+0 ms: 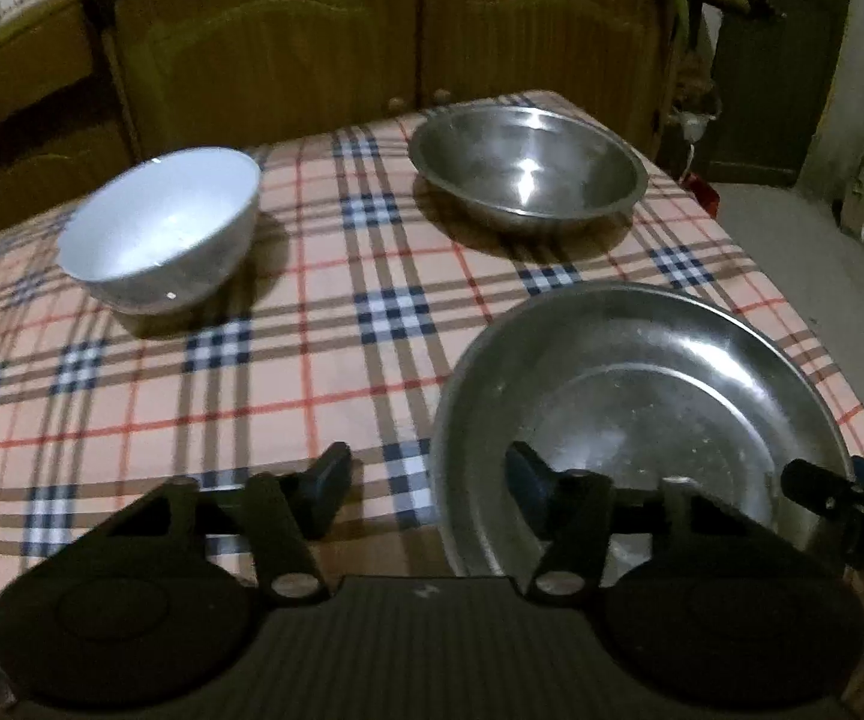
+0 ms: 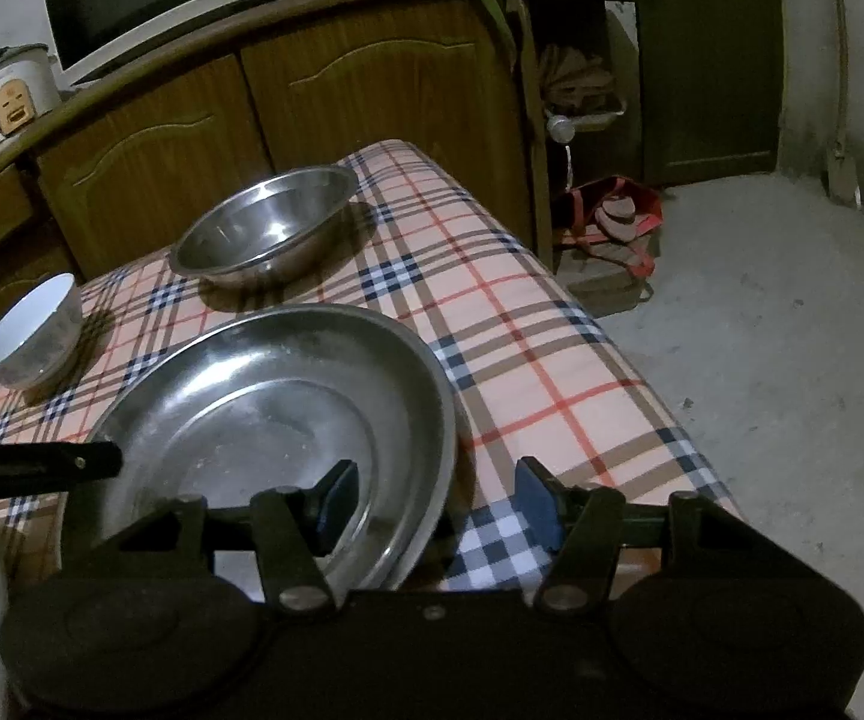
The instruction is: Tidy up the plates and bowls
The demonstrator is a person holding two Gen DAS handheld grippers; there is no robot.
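Plate (image 1: pixel 642 396) near rim hidden, tools (image 1: pixel 426 480) straddling

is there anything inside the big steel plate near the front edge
No dish or food shows in the steel plate, only dull smudges. Its near part is covered by the right tool, whose left finger hangs over the rim.

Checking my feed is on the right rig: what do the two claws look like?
Both match: the left claw and right claw have black bodies with two round housings, angled black link arms on silver pivot pins, and dark blue finger pads. White lettering marks the right claw's side in the left view. No cables or sleeves show.
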